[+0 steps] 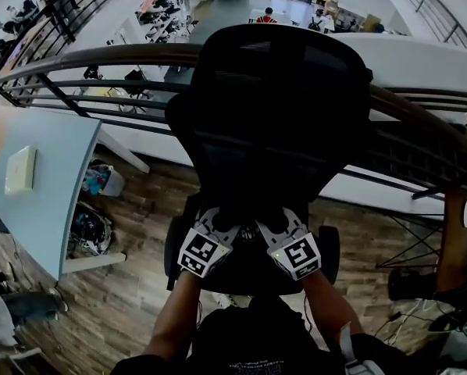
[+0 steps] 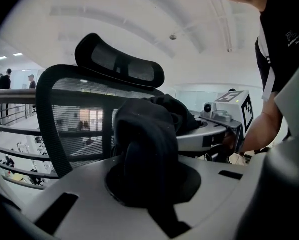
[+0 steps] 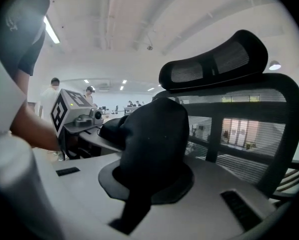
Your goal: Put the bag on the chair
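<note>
The left gripper (image 2: 148, 184) and the right gripper (image 3: 149, 176) are each clamped on bunched fabric of the black bag (image 2: 142, 134), which is held between them over the chair (image 1: 272, 108) seat, near the backrest. It should be lowered evenly, well back from the seat's front edge, before the jaws are released.

The bag (image 2: 144, 144) is bunched between the left gripper (image 1: 222, 229) and the right gripper (image 1: 276, 226), which lie side by side and each clamp it. Just ahead of both stands the office chair (image 1: 272, 108). A railing (image 1: 101, 53) runs behind the chair. A desk (image 1: 46, 186) lies well off to the left gripper's left.
</note>
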Motion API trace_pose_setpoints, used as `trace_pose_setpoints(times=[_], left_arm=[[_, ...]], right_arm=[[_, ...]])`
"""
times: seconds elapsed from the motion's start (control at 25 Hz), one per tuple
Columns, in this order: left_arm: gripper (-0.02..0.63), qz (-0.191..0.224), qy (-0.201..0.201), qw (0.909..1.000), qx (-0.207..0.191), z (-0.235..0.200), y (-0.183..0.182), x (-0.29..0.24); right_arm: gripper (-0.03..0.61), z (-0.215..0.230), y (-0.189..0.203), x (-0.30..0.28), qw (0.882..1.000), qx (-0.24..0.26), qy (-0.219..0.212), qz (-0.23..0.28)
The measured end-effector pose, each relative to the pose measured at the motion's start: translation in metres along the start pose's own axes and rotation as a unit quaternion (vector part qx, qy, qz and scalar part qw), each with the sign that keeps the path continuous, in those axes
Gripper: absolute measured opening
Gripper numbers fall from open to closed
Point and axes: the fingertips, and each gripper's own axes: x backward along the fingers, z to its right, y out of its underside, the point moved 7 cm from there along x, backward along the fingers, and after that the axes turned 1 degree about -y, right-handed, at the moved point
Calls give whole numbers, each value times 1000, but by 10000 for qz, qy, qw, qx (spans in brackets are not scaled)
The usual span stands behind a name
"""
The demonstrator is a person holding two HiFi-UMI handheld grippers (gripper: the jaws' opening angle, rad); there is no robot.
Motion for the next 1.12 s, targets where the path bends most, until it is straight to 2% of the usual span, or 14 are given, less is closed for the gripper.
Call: trace_pose_setpoints(times=[0.12,0.32,0.64,0.88,1.12], left_arm=[[34,-86,-11,9999,99,-12,14,-7],[34,-262,-35,9995,152,-3,50,-37],[35,-616,-102,9979,169,-10,81,-57],[38,-892,-139,9950,434,-12,111,-65],[40,-776,-193,9949,607,-19,129,-70]], right_arm=[[41,1,13,-16,9999,-98,-73,-116],[41,16,53,-11,9992,-251,-167,-253],[41,25,88,-26,9978,-428,-208,-456],[41,21,114,-33,9947,-583,-280,-801],[41,22,130,-44,9945,-645,-268,-779]])
